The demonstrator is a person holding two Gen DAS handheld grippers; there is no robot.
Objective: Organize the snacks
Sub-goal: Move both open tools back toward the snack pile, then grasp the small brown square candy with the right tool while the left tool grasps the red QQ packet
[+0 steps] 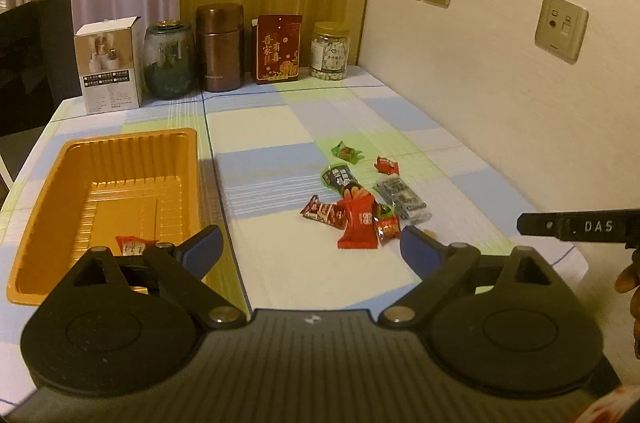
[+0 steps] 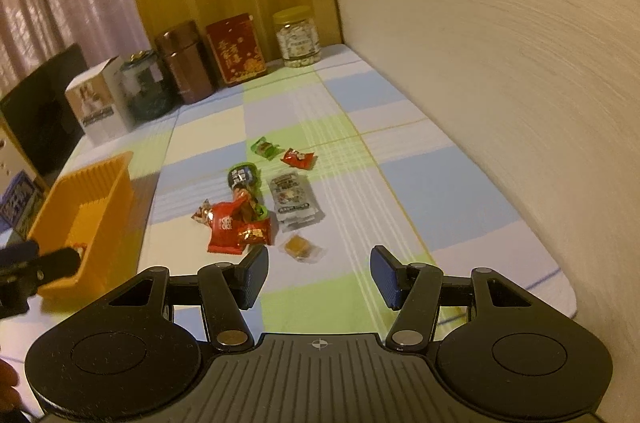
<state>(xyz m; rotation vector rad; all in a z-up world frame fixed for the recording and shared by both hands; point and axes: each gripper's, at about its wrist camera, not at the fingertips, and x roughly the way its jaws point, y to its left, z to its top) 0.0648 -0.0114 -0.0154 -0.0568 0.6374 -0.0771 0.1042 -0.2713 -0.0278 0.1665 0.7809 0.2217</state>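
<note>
Tray [image 1: 120, 159]: orange, on the left part of the counter [image 1: 260, 127]. One red packet [image 1: 130, 245] already lies in its near end.

Left gripper [image 1: 310, 245]: fingers spread wide, nothing between them. It hangs between the tray and the pile, pointing down at the cloth.

Snack pile [image 1: 360, 199]: loose on the counter, right of the tray and well apart from it. Big red pouch [image 2: 224, 229] at the near left, small red-gold candy [image 2: 250, 235] on top of its right corner, dark-and-green stick pack [image 2: 242, 179] behind, grey sachet [image 2: 294, 201] to the right. A green candy [image 2: 264, 148] and a red candy [image 2: 298, 158] lie apart at the far side.

Amber candy [image 2: 299, 247]: clear wrapper, lying alone, nearest the right gripper.

Right gripper [image 2: 318, 273]: fingers about half open, empty, just short of the amber candy.

Judged step: reach for the next snack. To do it well:
- take a single, clear piece first; the amber candy suits the right gripper
- straddle it across its narrow side, fingers low to the cloth
- avoid pinching the cloth with the wrapper
- leave overlapped pieces until their covers are removed
</note>
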